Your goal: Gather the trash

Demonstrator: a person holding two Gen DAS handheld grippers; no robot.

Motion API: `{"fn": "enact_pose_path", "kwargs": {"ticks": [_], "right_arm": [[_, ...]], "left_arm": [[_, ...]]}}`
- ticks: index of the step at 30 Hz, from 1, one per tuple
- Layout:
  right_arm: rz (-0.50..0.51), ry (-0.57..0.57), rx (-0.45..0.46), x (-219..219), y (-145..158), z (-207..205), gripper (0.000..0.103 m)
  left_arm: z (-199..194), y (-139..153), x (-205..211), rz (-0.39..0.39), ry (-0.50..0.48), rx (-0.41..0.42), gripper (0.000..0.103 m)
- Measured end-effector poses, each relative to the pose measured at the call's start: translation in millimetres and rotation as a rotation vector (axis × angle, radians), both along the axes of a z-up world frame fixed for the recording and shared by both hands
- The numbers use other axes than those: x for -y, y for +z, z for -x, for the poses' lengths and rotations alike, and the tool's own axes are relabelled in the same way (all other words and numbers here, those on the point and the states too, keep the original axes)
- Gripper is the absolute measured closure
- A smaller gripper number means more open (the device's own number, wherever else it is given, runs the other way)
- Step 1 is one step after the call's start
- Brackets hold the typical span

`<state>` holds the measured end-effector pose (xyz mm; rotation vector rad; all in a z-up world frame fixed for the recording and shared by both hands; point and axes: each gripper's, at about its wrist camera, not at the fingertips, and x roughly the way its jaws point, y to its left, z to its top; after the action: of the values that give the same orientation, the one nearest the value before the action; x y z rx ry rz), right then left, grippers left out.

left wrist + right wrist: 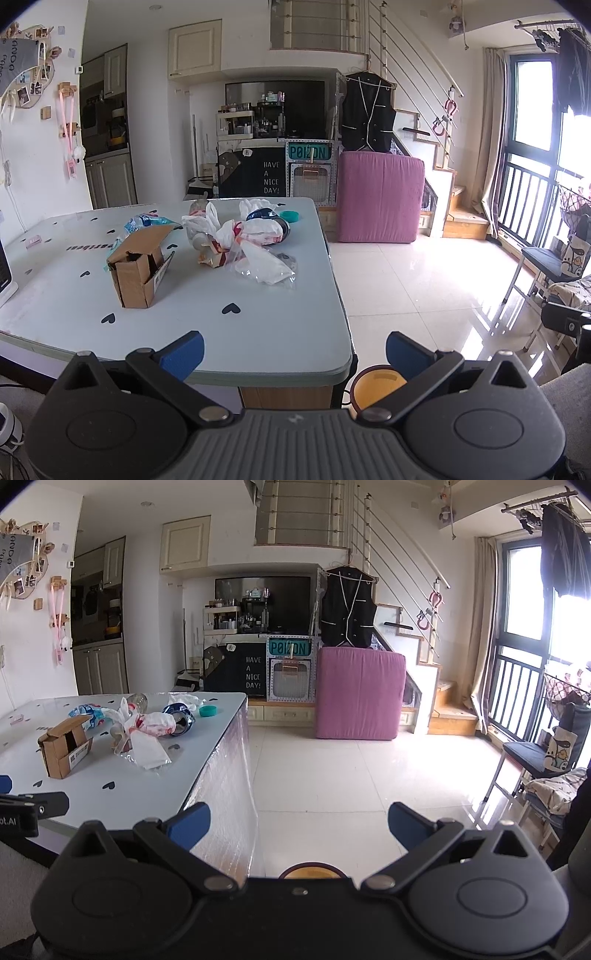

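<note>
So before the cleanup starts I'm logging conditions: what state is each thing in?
Left gripper: open, empty.
Right gripper: open, empty.
Cardboard box: flaps open, torn.
Can: lying on its side.
Teal lid: loose on the table.
Plastic bags: crumpled.

My left gripper (294, 349) was spread wide, blue pads (184, 352) far apart, nothing between them, pointed forward and level. My right gripper (299, 823) was the same: jaws wide, blue pads (404, 823) apart, empty. Left gripper's side also showed at the right view's left edge (22, 810).
</note>
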<state>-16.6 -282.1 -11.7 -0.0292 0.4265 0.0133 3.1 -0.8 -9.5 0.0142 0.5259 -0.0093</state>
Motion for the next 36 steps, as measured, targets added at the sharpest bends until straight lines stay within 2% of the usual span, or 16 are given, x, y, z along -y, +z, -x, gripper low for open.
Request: {"fn": "enact_pose_path", "kwargs": {"ticks": [36], "right_arm": [[-0.001, -0.002, -0.01, -0.5, -1.8, -0.8, 0.0]], "left_arm": [[-0.2, -5.4, 0.9, 0.002, -0.002, -0.015, 0.0]]}}
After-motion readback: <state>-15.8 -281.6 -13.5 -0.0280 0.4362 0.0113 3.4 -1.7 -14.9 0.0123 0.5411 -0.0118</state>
